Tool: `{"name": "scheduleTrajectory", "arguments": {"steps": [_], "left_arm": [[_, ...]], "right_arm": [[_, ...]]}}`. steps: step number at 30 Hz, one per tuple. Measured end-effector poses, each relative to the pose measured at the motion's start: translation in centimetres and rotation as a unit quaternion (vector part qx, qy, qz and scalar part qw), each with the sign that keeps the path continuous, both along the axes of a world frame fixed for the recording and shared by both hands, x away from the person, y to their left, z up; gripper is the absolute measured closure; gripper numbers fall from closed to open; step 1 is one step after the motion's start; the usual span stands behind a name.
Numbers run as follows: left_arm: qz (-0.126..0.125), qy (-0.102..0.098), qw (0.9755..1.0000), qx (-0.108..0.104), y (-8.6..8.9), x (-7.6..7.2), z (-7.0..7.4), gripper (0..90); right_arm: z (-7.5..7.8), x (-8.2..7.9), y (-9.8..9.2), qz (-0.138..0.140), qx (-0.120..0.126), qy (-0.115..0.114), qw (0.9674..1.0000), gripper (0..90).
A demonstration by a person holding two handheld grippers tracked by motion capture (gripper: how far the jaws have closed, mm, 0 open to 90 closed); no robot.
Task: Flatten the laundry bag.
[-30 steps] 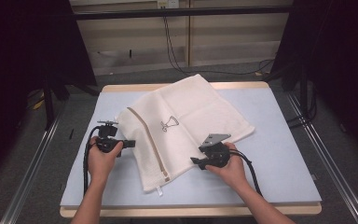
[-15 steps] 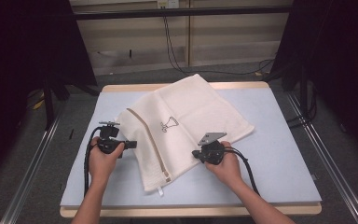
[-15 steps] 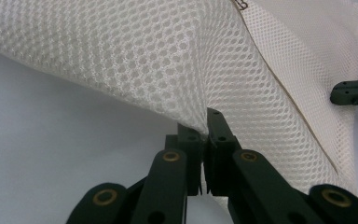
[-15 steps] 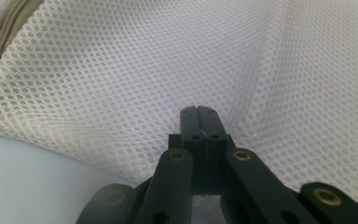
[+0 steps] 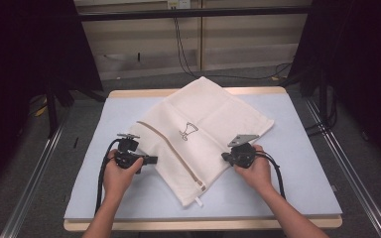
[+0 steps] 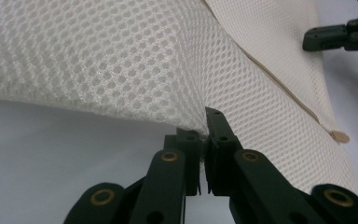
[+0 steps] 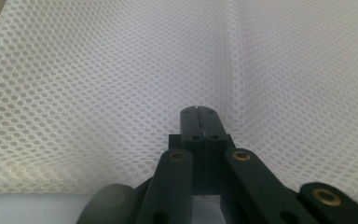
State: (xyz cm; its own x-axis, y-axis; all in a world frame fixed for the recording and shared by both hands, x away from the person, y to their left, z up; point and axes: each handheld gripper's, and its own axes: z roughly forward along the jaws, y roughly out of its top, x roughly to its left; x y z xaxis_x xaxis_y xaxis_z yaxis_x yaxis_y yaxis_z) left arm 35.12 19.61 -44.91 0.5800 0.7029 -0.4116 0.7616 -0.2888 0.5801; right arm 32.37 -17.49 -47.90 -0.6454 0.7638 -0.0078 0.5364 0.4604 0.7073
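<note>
A cream mesh laundry bag (image 5: 203,124) lies slantwise on the pale blue table (image 5: 302,173). A tan zipper (image 5: 171,148) runs down it beside a small printed mark (image 5: 188,131). My left gripper (image 5: 154,159) is at the bag's left edge, shut on the mesh; the left gripper view has the jaws (image 6: 204,128) pinching a lifted fold of the bag (image 6: 121,60). My right gripper (image 5: 224,156) is at the bag's lower right edge. In the right gripper view its jaws (image 7: 199,114) are pressed together against the mesh (image 7: 98,70), which creases upward from them.
The table's wooden front edge (image 5: 203,224) is close to both forearms. Bare mat lies left and right of the bag. Metal rails (image 5: 34,178) run along both sides, and cables (image 5: 188,44) hang at the back wall. The right gripper (image 6: 335,37) appears far off in the left gripper view.
The right gripper's jaws have shut on the bag's edge. Both hands have shifted to the right, and the bag has slid to the right with them.
</note>
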Motion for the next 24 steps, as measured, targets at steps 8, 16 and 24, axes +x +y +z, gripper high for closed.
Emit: {"name": "scheduleTrajectory", "arguments": {"steps": [8, 16, 24], "left_arm": [[-0.008, 0.01, 0.9999, 0.003, 0.2, -0.2, -0.3, 66.9], [0.022, -0.009, 0.9997, 0.011, 1.8, 0.0, -0.1, 59.9], [0.038, -0.042, 0.9983, 0.014, 3.1, 0.9, -0.2, 53.8]], "right_arm": [[0.0, 0.3, -3.0, -0.029, 0.002, -0.005, 0.9996, 90.0], [0.0, 0.4, -4.1, -0.042, -0.002, -0.003, 0.9991, 90.0], [-0.2, 0.2, -4.5, -0.046, 0.008, -0.002, 0.9989, 90.0]]}}
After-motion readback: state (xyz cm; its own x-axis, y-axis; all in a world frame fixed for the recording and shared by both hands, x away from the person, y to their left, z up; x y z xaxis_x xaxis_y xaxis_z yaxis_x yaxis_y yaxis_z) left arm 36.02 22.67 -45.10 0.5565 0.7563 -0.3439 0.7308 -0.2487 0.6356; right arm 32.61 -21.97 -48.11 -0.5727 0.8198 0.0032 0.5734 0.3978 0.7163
